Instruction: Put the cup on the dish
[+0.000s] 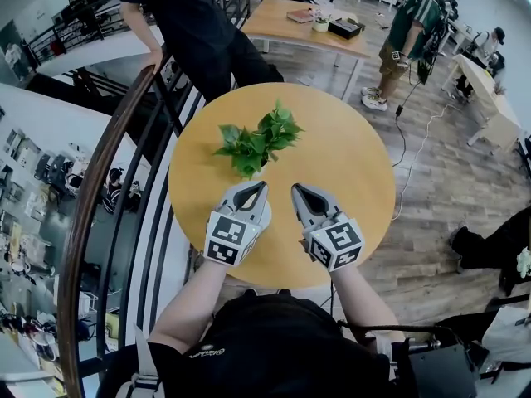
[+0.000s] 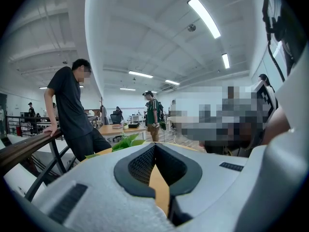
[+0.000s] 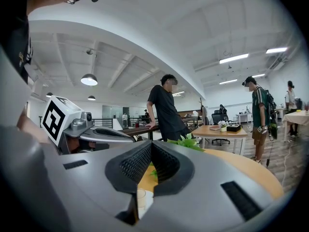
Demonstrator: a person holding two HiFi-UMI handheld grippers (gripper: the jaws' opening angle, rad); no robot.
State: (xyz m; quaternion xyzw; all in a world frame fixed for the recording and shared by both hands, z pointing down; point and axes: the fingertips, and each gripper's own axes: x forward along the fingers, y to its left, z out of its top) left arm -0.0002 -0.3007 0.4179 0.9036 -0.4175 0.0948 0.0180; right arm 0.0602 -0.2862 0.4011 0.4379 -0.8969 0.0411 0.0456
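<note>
2 grippers side by side over round table, jaws together, both empty: left gripper, right gripper. White cup on table, mostly hidden by left gripper, near plant.

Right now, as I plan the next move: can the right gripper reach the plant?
Probably yes: only open table lies between the right gripper and the plant, just ahead to its left.

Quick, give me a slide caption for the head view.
Both shut, left tool and right tool hover over round table near leafy plant.
</note>
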